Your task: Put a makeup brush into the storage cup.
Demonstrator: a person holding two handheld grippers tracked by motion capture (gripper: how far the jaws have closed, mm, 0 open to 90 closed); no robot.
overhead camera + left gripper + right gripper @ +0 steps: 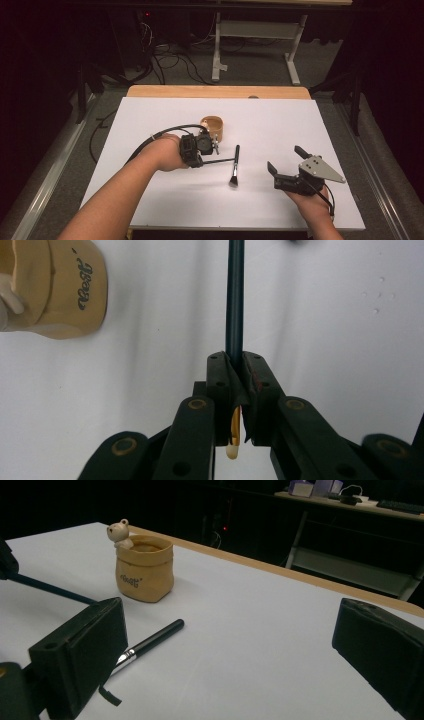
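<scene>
I am holding a thin dark pencil (pixel 235 295) in the left gripper (pixel 212 150); its jaws are pressing tight on the shaft close to its pale end, which is poking out behind the pads in the left gripper view. In the high view, the pencil is sticking out level toward the centre of the frame, just left of the makeup brush (pixel 235 166) lying loose on the white table (pixel 150 115). The tan pouch-shaped holder (pixel 212 126) with its little bear figure (pixel 119 532) is standing just above the left gripper in that view.

As I read it, I am carrying the pencil to the holder. To do it well I am planning to raise the left hand (pixel 167 152), roll the wrist so the long end hangs down, centre it over the holder's mouth clear of the bear, and only then loosen the grip. The holder looks soft, so a sideways nudge could tip it.

The left forearm is coming in diagonally from the lower left, wrist turned so the gripper is pointing right. The right gripper (pixel 285 167) is resting low at the lower right, jaws spread wide with nothing between them, aimed up-left at the brush.
</scene>
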